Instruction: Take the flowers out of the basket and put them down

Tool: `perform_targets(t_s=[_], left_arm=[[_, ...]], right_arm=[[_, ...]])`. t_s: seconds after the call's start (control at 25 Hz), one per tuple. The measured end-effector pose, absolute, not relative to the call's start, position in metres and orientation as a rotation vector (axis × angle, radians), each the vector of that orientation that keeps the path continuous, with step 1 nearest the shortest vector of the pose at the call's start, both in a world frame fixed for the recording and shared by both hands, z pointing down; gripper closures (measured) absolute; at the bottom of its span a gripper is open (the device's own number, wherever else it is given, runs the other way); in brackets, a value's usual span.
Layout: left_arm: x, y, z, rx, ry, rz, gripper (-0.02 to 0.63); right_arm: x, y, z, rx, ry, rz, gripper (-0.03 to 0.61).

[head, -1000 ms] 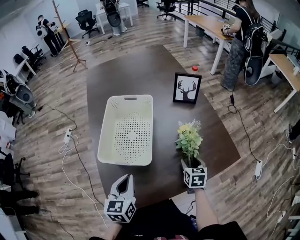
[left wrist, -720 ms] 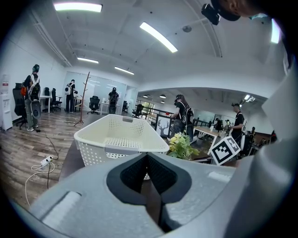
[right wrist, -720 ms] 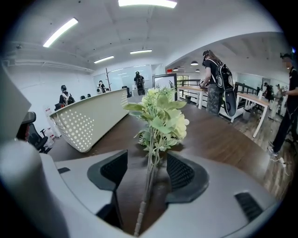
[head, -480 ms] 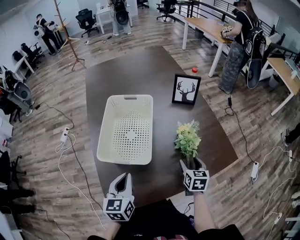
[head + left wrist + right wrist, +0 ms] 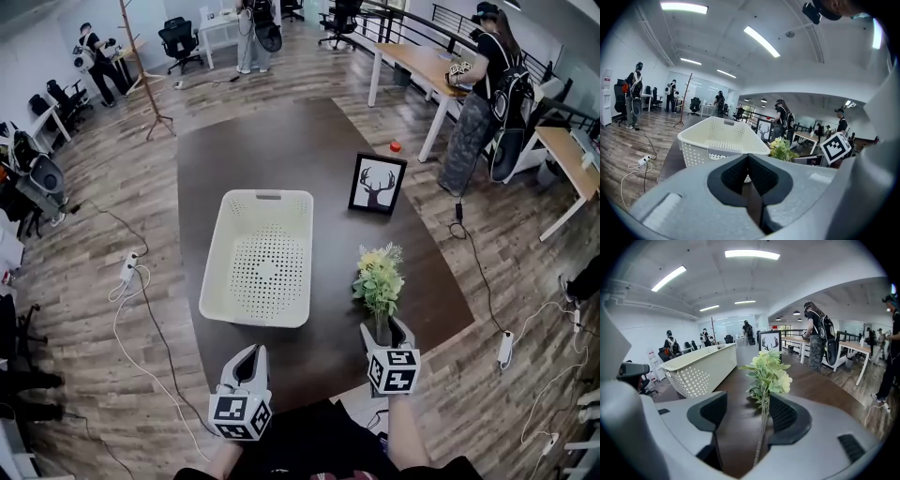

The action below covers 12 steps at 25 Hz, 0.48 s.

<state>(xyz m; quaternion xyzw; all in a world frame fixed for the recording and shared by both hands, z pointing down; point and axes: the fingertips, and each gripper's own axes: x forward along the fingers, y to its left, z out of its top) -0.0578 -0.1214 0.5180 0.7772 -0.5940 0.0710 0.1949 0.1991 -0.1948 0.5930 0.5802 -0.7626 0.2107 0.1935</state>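
With the flowers (image 5: 379, 277) lying out of the basket (image 5: 267, 194) by the surface's (image 5: 272, 141) near right edge, stem loose between my right fingers (image 5: 785, 413), just opened and released, I should back away without snagging it; my left fingers (image 5: 764, 176) are clenched, empty.

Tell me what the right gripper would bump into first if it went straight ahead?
Probably the flowers. Their stem lies between the jaws of the right gripper, which have just been opening and now stand open, and the blooms sit right ahead.
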Motion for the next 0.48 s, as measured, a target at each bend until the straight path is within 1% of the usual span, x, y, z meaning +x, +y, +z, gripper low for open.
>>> perform_targets(t_s=[0.08, 0.24, 0.36, 0.48], left_arm=[[-0.059, -0.121, 0.518, 2.181, -1.662, 0.189, 0.604], [-0.057, -0.119, 0.514, 2.196, -1.651, 0.172, 0.604], [-0.057, -0.117, 0.514, 2.204, -1.638, 0.167, 0.604], [-0.058, -0.115, 0.514, 2.211, -1.630, 0.158, 0.604]], right_arm=[[0.195, -0.191, 0.590, 1.621, -2.143, 0.564, 0.306], [0.190, -0.183, 0.578, 1.623, -2.158, 0.533, 0.310], [0.182, -0.177, 0.572, 1.600, -2.167, 0.487, 0.289], [0.174, -0.171, 0.565, 1.603, -2.187, 0.481, 0.285]])
